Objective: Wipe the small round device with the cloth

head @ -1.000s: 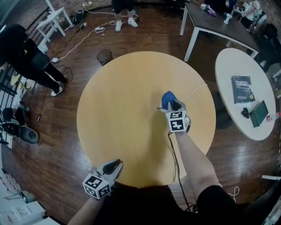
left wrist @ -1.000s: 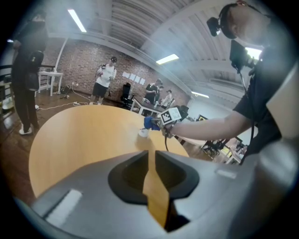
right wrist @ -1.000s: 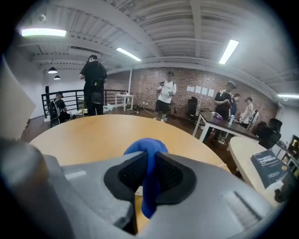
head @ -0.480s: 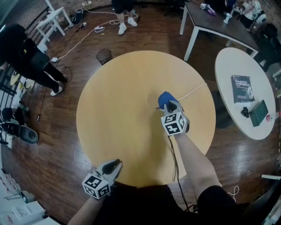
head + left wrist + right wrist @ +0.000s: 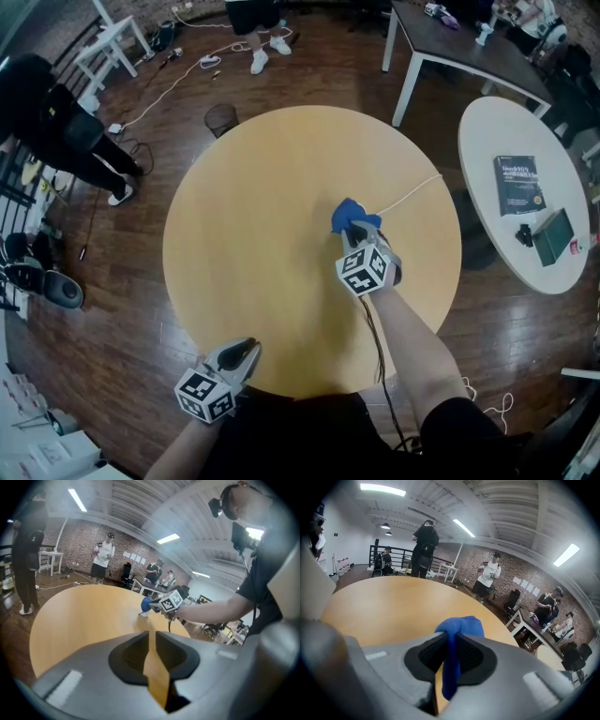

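**Blue cloth down on the device, right tool clamped tight**

We're at the round wooden table, and the action sits right of centre. The right tool points down at the tabletop, its jaws closed on the blue cloth. In the right gripper view the fabric is squeezed in the narrow slot between the two pads, and a rounded bunch of it bulges out past the tips.

The cloth is pressed onto the table, and from overhead it covers the small round device completely. Only the left gripper view catches a pale sliver of it, just under the blue bundle. A thin white cable runs out from beneath the cloth to the table's far right edge.

The left tool hangs over the near rim of the table, well apart from the cloth. Its jaws stand a narrow slit apart with nothing in them, and bare wood shows through the gap.

Off to the right there's a second table, a white one, carrying a dark book.
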`<state>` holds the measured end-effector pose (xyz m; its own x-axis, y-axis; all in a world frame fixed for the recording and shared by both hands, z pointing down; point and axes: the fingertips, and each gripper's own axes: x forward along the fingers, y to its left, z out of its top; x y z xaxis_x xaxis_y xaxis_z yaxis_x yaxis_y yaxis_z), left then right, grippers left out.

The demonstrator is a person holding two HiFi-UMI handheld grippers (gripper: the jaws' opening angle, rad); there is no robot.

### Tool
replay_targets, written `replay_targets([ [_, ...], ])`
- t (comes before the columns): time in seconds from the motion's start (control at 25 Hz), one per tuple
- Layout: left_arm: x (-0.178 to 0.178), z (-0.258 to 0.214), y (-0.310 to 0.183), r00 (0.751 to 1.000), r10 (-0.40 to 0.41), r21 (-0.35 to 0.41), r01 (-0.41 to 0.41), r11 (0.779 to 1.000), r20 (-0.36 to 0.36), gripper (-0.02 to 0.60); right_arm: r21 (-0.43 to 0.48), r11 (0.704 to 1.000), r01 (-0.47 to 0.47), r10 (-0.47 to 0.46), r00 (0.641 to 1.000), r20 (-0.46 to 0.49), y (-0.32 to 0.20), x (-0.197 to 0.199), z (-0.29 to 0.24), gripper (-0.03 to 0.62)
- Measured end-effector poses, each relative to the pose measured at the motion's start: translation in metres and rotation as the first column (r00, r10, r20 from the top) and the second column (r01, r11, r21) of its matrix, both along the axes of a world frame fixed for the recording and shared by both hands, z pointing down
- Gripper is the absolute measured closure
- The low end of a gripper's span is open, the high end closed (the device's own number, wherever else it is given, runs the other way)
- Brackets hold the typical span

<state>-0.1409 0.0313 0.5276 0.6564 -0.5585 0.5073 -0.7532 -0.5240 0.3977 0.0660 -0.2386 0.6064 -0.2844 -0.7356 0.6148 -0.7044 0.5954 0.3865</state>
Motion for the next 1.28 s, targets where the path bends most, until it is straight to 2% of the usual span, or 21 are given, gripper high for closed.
replay_targets([
  [0.36, -0.007, 0.000, 0.005, 1.000, 0.002, -0.009, -0.002, 1.000, 0.021, 0.531, -0.125, 0.991, -0.054, 0.059, 0.998, 0.037, 0.014, 0.013, 0.041, 0.546],
  [0.52, -0.015, 0.001, 0.010, 1.000, 0.009, -0.028, -0.008, 1.000, 0.029, 0.529, -0.146, 0.985, -0.096, 0.102, 0.994, 0.033, 0.019, 0.026, 0.058, 0.546],
  [0.68, -0.031, 0.004, 0.011, 1.000, 0.016, -0.042, -0.015, 0.999, 0.024, 0.529, -0.141, 0.983, -0.121, 0.128, 0.991, 0.044, 0.031, 0.022, 0.055, 0.546],
  [1.0, -0.013, 0.000, -0.020, 0.993, 0.093, 0.005, -0.093, 0.996, -0.068, 0.531, -0.117, 0.993, 0.003, 0.009, 0.995, 0.095, 0.129, -0.024, 0.027, 0.546],
  [1.12, 0.000, 0.003, -0.022, 0.982, 0.157, 0.010, -0.157, 0.988, -0.100, 0.531, -0.156, 0.987, 0.024, -0.007, 0.994, 0.109, 0.172, -0.042, 0.025, 0.546],
  [1.28, 0.014, 0.000, -0.027, 0.965, 0.220, 0.030, -0.218, 0.975, -0.141, 0.531, -0.237, 0.966, 0.103, -0.085, 0.993, 0.088, 0.230, -0.076, 0.037, 0.546],
])
